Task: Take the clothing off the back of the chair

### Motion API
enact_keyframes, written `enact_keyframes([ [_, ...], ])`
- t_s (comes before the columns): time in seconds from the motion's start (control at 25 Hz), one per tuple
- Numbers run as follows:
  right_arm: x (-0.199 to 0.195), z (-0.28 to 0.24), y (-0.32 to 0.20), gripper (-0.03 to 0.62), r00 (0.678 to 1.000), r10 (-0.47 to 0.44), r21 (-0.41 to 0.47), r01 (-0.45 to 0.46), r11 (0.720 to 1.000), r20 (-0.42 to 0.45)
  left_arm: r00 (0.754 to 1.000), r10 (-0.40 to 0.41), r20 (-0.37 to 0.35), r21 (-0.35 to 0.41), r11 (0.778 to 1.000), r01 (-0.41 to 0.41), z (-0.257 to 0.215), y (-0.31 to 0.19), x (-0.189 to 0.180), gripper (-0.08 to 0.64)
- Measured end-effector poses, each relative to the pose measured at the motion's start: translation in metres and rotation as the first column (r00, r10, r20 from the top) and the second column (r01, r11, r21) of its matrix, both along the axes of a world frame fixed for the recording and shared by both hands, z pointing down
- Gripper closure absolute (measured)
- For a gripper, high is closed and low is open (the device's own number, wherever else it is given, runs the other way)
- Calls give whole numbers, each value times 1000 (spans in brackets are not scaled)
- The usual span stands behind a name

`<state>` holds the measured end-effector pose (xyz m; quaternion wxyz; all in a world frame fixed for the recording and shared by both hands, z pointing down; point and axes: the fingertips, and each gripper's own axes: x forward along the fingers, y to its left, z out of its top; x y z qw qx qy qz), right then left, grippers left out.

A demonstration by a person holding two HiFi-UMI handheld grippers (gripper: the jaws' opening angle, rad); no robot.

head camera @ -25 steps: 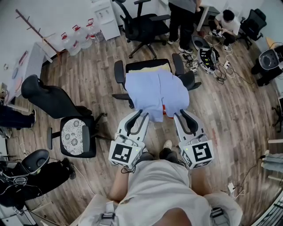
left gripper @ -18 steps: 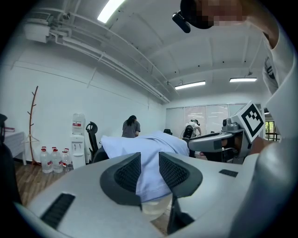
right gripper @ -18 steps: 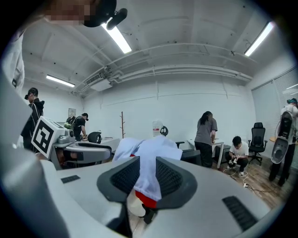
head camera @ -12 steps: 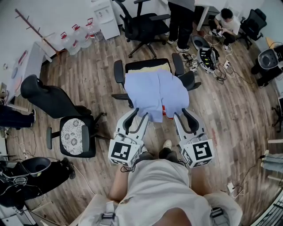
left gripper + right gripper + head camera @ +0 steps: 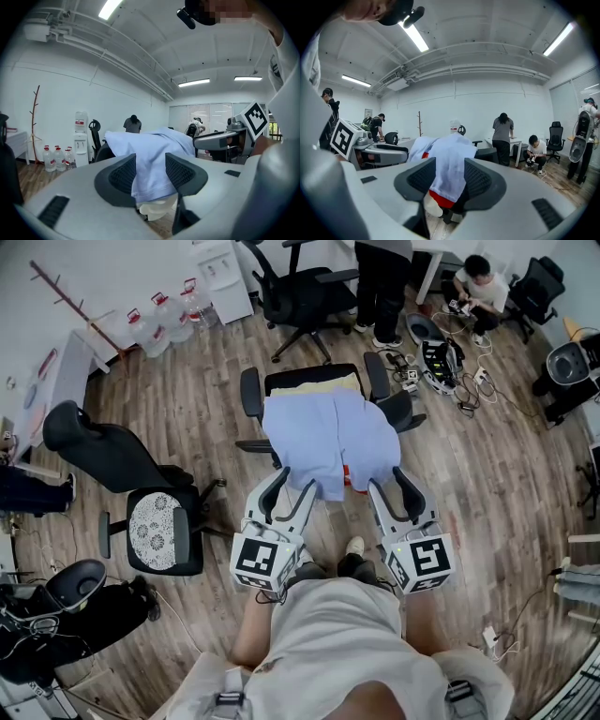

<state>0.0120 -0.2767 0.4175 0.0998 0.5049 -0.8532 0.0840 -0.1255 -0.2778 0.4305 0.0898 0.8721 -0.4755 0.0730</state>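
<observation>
A light blue garment [image 5: 328, 437] hangs over the back of a black office chair [image 5: 251, 390], and its hem reaches down toward me. A red item [image 5: 349, 474] peeks out under the hem. My left gripper [image 5: 294, 484] sits just below the hem's left part and its jaws are opening. In the left gripper view the garment [image 5: 154, 154] shows in the gap of the left gripper [image 5: 150, 174], and the pads do not press it. My right gripper [image 5: 390, 482] is at the hem's right corner, jaws also opening. The cloth [image 5: 449, 164] shows unpinched between the pads of the right gripper [image 5: 449, 179].
A second black chair with a patterned cushion [image 5: 155, 531] stands to the left, and another chair [image 5: 300, 292] is behind. Water bottles [image 5: 155, 320] and a dispenser [image 5: 225, 273] line the back wall. People and cabled equipment [image 5: 441, 357] fill the back right. My shoes [image 5: 354, 557] are below the chair.
Both grippers' jaws have spread wider apart. The hands have stayed in place at the garment's hem, and the garment has not moved.
</observation>
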Motion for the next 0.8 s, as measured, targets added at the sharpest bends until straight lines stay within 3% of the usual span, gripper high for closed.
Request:
enact_keyframes([
  [0.8, 1, 15, -11, 315, 1000, 20, -47, -20, 999, -12, 1000, -27, -10, -66, 997, 26, 17, -18, -8, 250],
])
